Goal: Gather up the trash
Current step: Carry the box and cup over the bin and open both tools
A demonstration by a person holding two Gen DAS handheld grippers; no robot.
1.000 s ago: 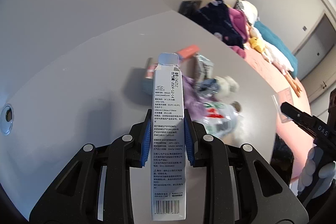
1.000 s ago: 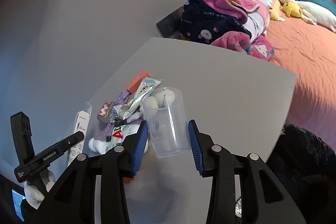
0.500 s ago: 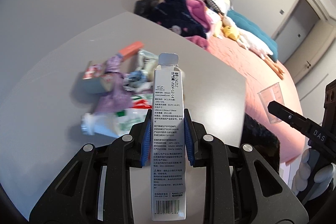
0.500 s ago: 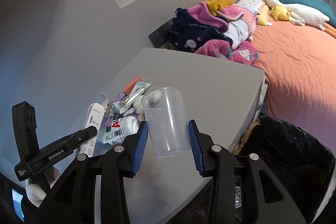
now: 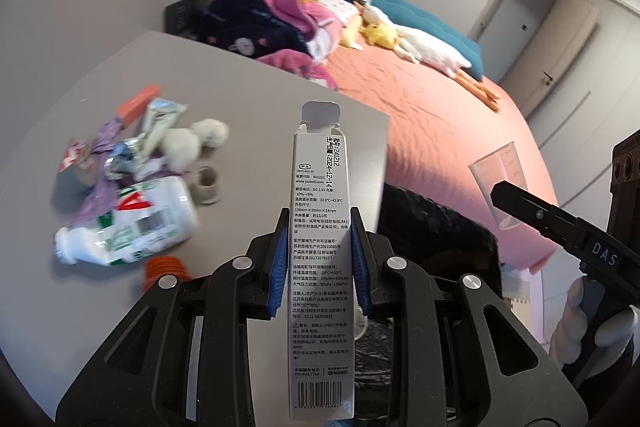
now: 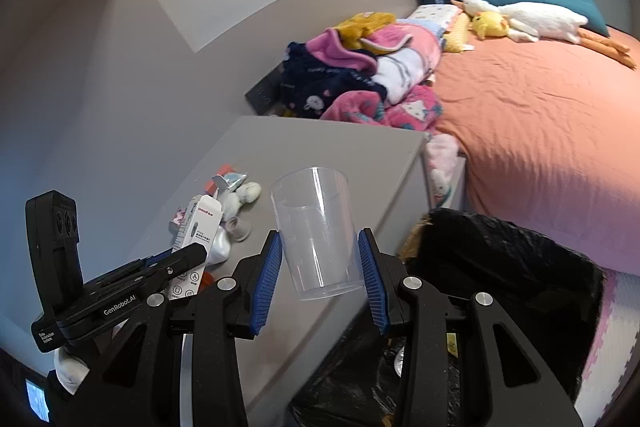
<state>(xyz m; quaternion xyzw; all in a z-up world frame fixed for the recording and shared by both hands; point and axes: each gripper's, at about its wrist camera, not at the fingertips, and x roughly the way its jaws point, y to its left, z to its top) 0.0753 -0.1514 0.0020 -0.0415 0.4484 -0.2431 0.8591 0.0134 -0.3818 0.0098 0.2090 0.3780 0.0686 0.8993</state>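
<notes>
Between the blue-padded fingers of the left gripper [image 5: 320,263], pinched upright: a tall white printed cardboard box [image 5: 322,267], poised over the grey table's [image 5: 240,99] edge beside the black-lined trash bin [image 5: 436,239]. Alongside, clamped at mid-height by the right gripper [image 6: 320,273]: a clear plastic measuring cup [image 6: 316,235], tilted, near the bin mouth [image 6: 500,267]. Best carried squarely over the black opening before letting go, one item at a time, low enough to avoid bouncing onto the floor.

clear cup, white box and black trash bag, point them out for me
clear cup [image 6: 320,235], right wrist view, its side wall
white box [image 5: 322,227], left wrist view, its printed face
black trash bag [image 6: 512,259], right wrist view, its crinkled rim
</notes>
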